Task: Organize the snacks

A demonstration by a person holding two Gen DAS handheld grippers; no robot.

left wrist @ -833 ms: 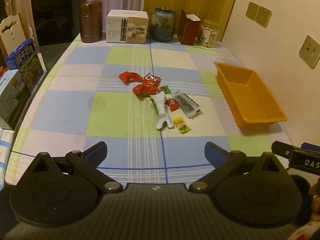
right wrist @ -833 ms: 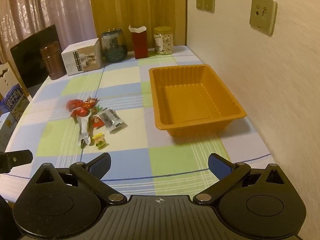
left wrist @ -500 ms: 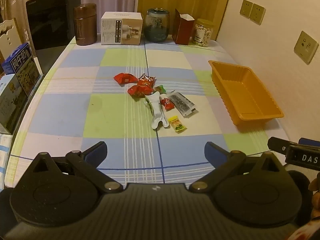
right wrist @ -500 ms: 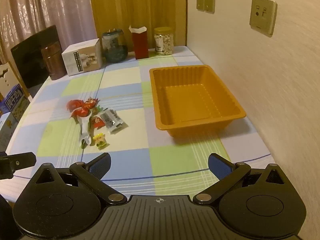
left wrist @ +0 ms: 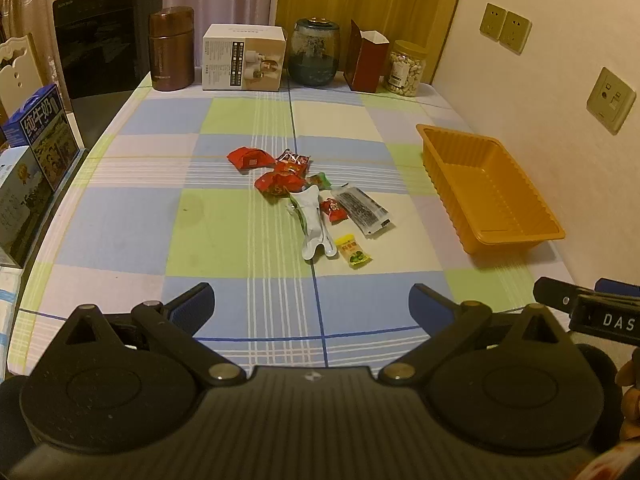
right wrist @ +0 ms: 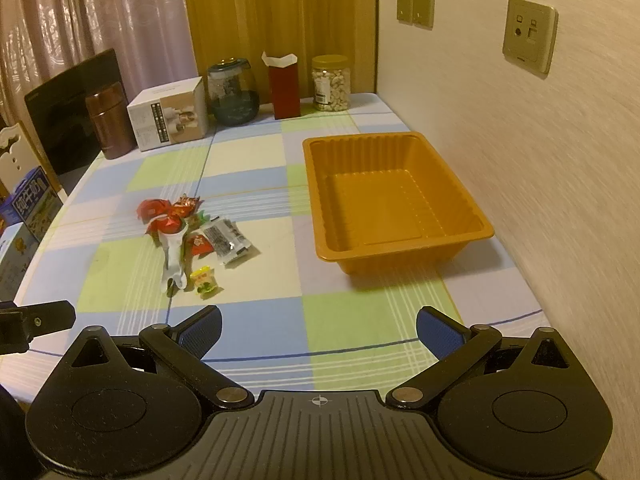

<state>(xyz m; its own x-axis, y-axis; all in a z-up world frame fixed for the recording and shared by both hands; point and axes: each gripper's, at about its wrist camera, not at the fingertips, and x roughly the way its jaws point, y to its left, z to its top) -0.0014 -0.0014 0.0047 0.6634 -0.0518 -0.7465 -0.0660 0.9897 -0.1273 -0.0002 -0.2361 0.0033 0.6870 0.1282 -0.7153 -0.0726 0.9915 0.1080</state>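
**Hazards Before First Pick-Up: Snack Sorting**

**Tool state.** The left gripper (left wrist: 311,302) and the right gripper (right wrist: 319,326) both stand with jaws fully apart and nothing between them. Both hover above the near edge of the table (left wrist: 120,220), well apart from the snacks.

**Location of task items.** In the left wrist view, the snack pile (left wrist: 308,196) lies at table centre, toward 12 o'clock from the left gripper. The orange tray (right wrist: 384,200) sits empty at 12 o'clock from the right gripper, against the wall (right wrist: 560,200).

**Likely faults and causes.**
- Double pick: the red packets (left wrist: 280,182), the white pouch (left wrist: 314,224) and the grey packet (left wrist: 362,210) overlap or touch. Closing on one may drag a neighbour.
- Slip: the wrappers look thin and glossy, and flat on the cloth; the pads may skid over them.
- Cloth snag: the checked tablecloth may bunch if the jaws press down hard.
- Easiest start: the yellow sweet (left wrist: 353,251) lies slightly clear of the rest, at the near side of the pile.
- Tray shift: the tray appears light; a bump could slide it.

**Surface and room.** Jars (left wrist: 316,54), a white box (left wrist: 243,58), a brown canister (left wrist: 172,54) and a red carton (left wrist: 366,62) line the far edge. Milk cartons (left wrist: 36,136) stand at 9 o'clock. Wall sockets (right wrist: 528,34) are on the right. Lighting is dim and warm.
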